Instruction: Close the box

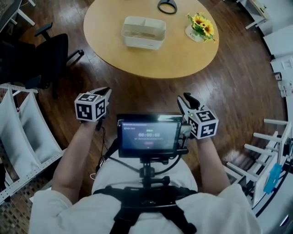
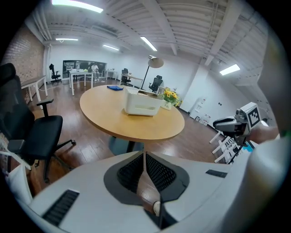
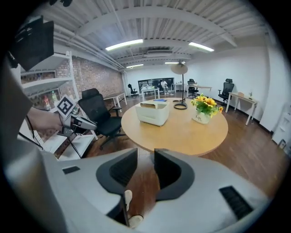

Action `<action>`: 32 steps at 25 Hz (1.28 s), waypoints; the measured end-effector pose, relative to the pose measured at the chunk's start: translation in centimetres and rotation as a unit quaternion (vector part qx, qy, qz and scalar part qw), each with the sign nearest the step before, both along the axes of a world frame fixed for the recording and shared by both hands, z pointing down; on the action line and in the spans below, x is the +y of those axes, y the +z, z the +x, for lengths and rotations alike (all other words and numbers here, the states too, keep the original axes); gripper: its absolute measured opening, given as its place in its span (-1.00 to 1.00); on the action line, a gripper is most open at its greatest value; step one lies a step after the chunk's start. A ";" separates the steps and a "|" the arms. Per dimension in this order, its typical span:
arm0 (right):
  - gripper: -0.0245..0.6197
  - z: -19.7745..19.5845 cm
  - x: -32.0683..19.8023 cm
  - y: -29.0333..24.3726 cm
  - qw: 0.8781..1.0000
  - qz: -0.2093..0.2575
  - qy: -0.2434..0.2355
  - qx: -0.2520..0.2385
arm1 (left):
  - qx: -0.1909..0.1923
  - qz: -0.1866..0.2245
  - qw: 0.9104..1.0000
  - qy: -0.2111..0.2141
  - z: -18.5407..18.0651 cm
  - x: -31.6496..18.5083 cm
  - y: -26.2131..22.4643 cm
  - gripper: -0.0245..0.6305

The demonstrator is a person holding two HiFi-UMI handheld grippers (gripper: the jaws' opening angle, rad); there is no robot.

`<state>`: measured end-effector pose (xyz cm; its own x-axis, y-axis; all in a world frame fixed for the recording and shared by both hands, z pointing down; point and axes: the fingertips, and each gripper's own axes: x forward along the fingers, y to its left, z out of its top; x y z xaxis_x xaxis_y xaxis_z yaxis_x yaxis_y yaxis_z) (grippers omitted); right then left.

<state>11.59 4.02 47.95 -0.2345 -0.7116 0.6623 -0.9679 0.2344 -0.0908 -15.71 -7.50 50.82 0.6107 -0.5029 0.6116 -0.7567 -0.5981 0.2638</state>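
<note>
A white box (image 1: 143, 32) stands on the round wooden table (image 1: 174, 59), and I look straight into its open top. It also shows mid-table in the left gripper view as the box (image 2: 143, 102) and in the right gripper view as the box (image 3: 154, 112). Both grippers hang close to the person's body, well short of the table. My left gripper (image 1: 104, 90) has its jaws meeting at the tips, with nothing in them; the left gripper (image 2: 144, 154) points at the table. My right gripper (image 1: 185, 98) stands open and empty; a clear gap shows in the right gripper (image 3: 145, 157).
A pot of yellow flowers (image 1: 201, 25) and a black ring-shaped object (image 1: 167, 6) sit on the table's far side. A black office chair (image 1: 46, 59) stands left of the table. White racks (image 1: 23, 132) flank the left, more white racks (image 1: 274, 151) the right. A small screen (image 1: 149, 135) rides at chest height.
</note>
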 end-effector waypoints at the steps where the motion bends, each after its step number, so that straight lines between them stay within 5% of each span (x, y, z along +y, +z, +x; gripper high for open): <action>1: -0.54 0.3 1.1 0.0 1.000 -0.001 -0.002 -0.005 | -0.002 0.002 1.000 0.001 0.5 1.0 -0.3 -0.87; 6: -0.54 2.5 6.0 -0.5 0.999 0.012 0.001 -0.030 | -0.020 0.027 0.999 0.012 3.3 5.8 -1.8 -0.87; 13: -0.54 2.1 6.0 -1.6 0.998 0.035 -0.005 -0.054 | -0.029 0.016 0.999 0.001 3.5 7.4 -1.6 -0.87; 19: -0.54 1.6 11.4 -0.8 0.997 0.034 -0.021 -0.073 | -0.040 0.016 0.999 -0.006 3.3 13.1 -1.4 -0.87; 32: -0.54 1.6 13.5 0.0 0.997 0.035 -0.033 -0.061 | -0.044 0.033 0.998 -0.012 3.3 14.8 -1.8 -0.87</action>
